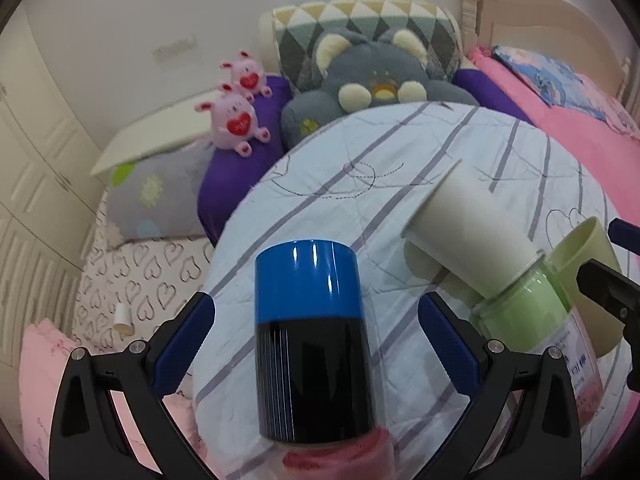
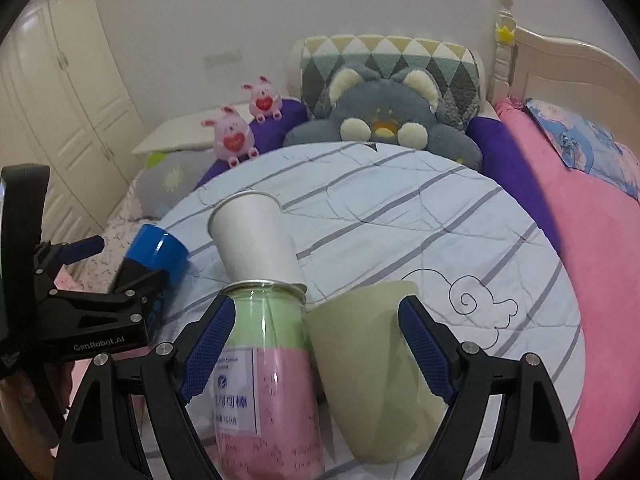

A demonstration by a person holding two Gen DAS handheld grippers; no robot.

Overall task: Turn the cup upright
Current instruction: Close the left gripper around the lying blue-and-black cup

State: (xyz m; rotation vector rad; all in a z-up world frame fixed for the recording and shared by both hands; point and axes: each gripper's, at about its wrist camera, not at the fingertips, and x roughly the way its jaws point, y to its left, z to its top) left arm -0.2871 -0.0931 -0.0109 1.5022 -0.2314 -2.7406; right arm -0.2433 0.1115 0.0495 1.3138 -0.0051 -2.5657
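Note:
A blue-and-black cup (image 1: 310,332) lies on its side on the striped round cushion (image 1: 360,184), between the open fingers of my left gripper (image 1: 316,344), which do not touch it. It also shows in the right wrist view (image 2: 154,254). A pale yellow-green cup (image 2: 372,372) lies on its side between the open fingers of my right gripper (image 2: 316,350). Beside it lies a green-and-pink jar (image 2: 268,376) with a white paper cup (image 2: 254,236) at its mouth. The left gripper shows at the left of the right wrist view (image 2: 116,276).
A grey plush bear (image 1: 372,88), two pink plush pigs (image 1: 236,120) and pillows lie at the bed's head. Pink bedding (image 2: 600,280) lies to the right, a heart-print sheet (image 1: 132,292) to the left. White wardrobes (image 2: 72,92) stand at the far left.

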